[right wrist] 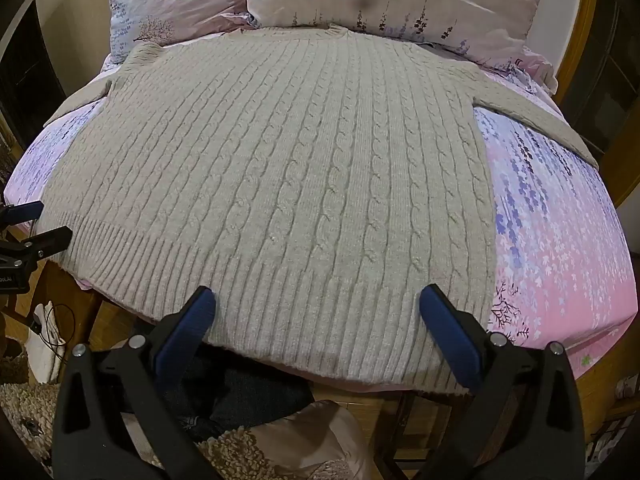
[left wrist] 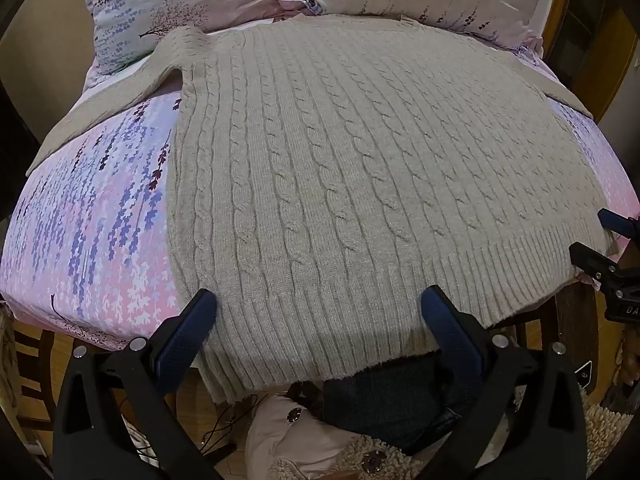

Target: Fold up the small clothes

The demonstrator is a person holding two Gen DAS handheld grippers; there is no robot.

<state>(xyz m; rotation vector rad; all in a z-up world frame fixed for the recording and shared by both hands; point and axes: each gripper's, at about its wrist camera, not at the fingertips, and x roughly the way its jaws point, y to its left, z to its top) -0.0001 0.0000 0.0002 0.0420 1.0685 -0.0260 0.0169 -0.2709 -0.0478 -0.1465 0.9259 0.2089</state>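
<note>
Grey cable-knit sweater [left wrist: 360, 184] lies flat on a floral bed sheet [left wrist: 100, 240], collar toward the pillows [left wrist: 180, 4], ribbed hem [left wrist: 320, 344] hanging slightly over the near bed edge.

Left wrist view: left claw [left wrist: 318, 312] wide open, holding nothing, fingers straddling the hem near the sweater's left corner. Whether the blue pads [left wrist: 188, 340] touch the knit, cannot tell. Left sleeve [left wrist: 120, 96] runs out diagonally toward the bed side. Right claw [left wrist: 600, 248] shows at the frame's right edge, near the other hem corner. Clutter under the bed edge: dark fabric [left wrist: 384, 396], fluffy item [left wrist: 360, 460].

Right wrist view: right claw [right wrist: 316, 312] also spread wide and empty, over the hem near the right side. Right sleeve [right wrist: 536, 116] stretches out to the bed's side. Left claw [right wrist: 36, 224] at the frame's left edge.

Risks, judged:
- Hem overhangs, so closing too low could catch only the top layer; the layers would separate and the fold go lopsided.
- Thick knit may slip from smooth pads if pinched shallow.
- Closing deep could grab the sheet along with the hem and drag it.
- Uneven lift between claws would skew the fold line.
- Sleeves still spread out; folding the body first would leave them trailing or bunched.
- A dropped hem could slide off the edge into the clutter below.
</note>
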